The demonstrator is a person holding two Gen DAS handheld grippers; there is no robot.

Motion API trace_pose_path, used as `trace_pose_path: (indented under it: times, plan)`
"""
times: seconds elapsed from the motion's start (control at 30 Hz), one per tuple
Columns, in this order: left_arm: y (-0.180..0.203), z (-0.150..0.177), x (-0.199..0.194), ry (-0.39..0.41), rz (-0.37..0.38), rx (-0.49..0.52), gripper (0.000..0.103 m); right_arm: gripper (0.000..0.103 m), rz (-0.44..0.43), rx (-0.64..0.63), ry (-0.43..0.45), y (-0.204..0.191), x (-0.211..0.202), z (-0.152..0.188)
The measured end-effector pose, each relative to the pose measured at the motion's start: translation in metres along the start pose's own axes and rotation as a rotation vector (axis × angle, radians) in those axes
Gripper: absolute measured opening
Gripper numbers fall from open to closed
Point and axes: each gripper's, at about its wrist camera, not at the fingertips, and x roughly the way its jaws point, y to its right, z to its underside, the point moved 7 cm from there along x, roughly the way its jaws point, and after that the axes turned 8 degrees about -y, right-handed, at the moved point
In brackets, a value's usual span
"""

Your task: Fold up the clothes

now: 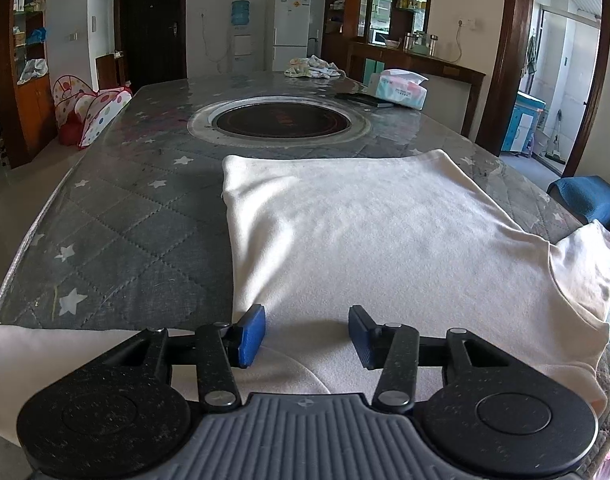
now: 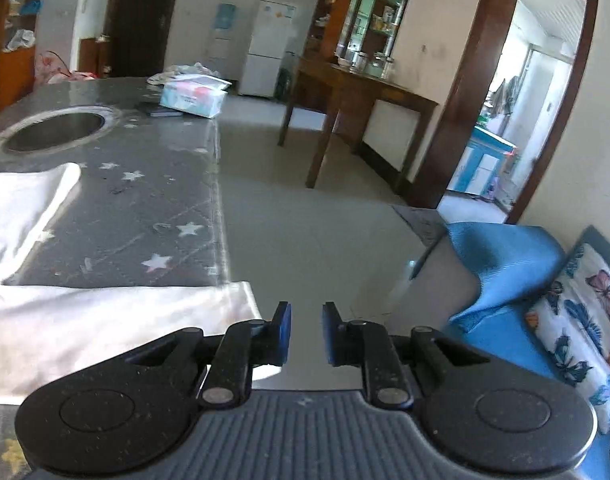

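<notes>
Setting: a lived-in home, dining and living area.
- Tabletop [image 1: 117, 216]: quilted grey cover with white stars, round hotpot burner [image 1: 283, 121] set into it.
- White fridge [image 1: 291, 30] and water dispenser [image 1: 240, 32] against the far wall, beside a dark door [image 1: 151, 24].
- Wooden cabinets [image 1: 379, 4] stocked with boxes and jars; wooden side table [image 2: 345, 92].
- Tissue box [image 1: 401, 88] on the tabletop.
- Polka-dot play tent [image 1: 93, 114] on the tiled floor.
- Butterfly-print cushion [image 2: 585, 320] and blue chair [image 2: 501, 264].
- Doorway to a bright balcony [image 1: 561, 76] with a mop and hanging cloths.
</notes>
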Motion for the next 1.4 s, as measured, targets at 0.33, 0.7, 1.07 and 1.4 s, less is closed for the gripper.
trace_pose_path:
  times: [0.33, 0.7, 1.07, 1.4]
  plan:
    - [-0.001, 0.001, 0.0, -0.002, 0.0, 0.001, 0.05, 0.036, -0.322, -0.147, -0.027, -0.092, 0.012, -0.014]
    - [0.004, 0.003, -0.01, 0.023, 0.029, -0.027, 0.055, 0.045, -0.38, -0.128, -0.029, -0.101, 0.01, -0.014]
    - [-0.005, -0.065, 0.014, 0.031, 0.056, -0.073, 0.053, 0.056, -0.368, -0.142, -0.054, -0.104, 0.014, -0.002]
    - [-0.041, -0.101, 0.078, -0.026, 0.082, -0.231, 0.052, 0.061, -0.372, -0.132, -0.062, -0.104, 0.02, -0.003]
